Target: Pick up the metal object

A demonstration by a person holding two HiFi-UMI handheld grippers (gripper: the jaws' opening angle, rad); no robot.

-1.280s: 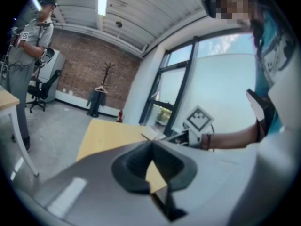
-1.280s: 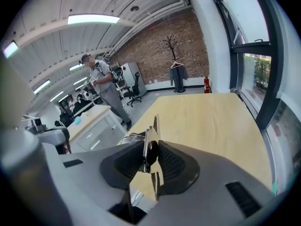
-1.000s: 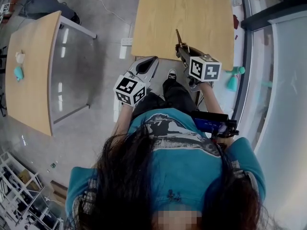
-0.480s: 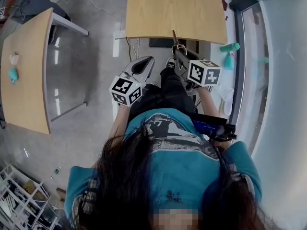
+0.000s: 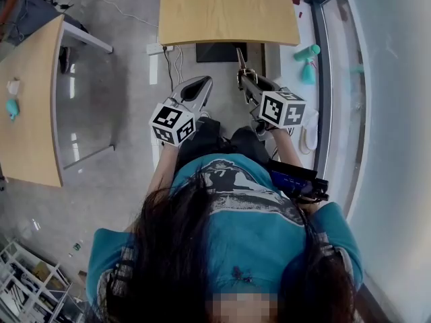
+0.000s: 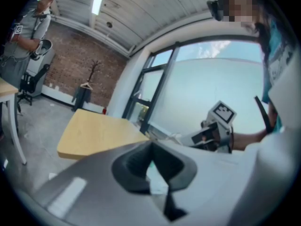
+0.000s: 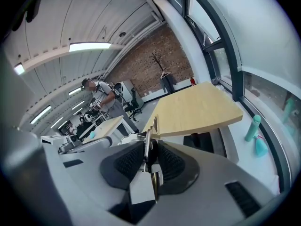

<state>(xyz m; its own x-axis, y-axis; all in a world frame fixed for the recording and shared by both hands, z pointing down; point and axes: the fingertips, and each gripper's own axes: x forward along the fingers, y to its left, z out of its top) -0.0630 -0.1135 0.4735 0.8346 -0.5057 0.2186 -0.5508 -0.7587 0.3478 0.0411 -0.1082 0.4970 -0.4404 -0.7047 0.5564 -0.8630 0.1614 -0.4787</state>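
Observation:
The metal object [image 5: 239, 57] is a thin brass-coloured strip. It pokes forward out of my right gripper [image 5: 244, 74], which is shut on it in the air in front of the person's knees. In the right gripper view the metal object [image 7: 153, 128] stands on edge between the ribbed black pads [image 7: 169, 163]. My left gripper [image 5: 201, 83] hangs beside it at about the same height. The left gripper [image 6: 151, 148] has its tips together and nothing in it.
A bare wooden table [image 5: 229, 9] lies ahead, beyond both grippers. A second table [image 5: 27, 106] with small teal items stands at the left. A teal bottle [image 5: 307, 52] stands by the window wall on the right. Another person [image 7: 99, 95] works far off.
In the head view the wooden table has slid further ahead, away from the grippers. The right gripper still holds the metal strip, and both grippers keep their places relative to the body.

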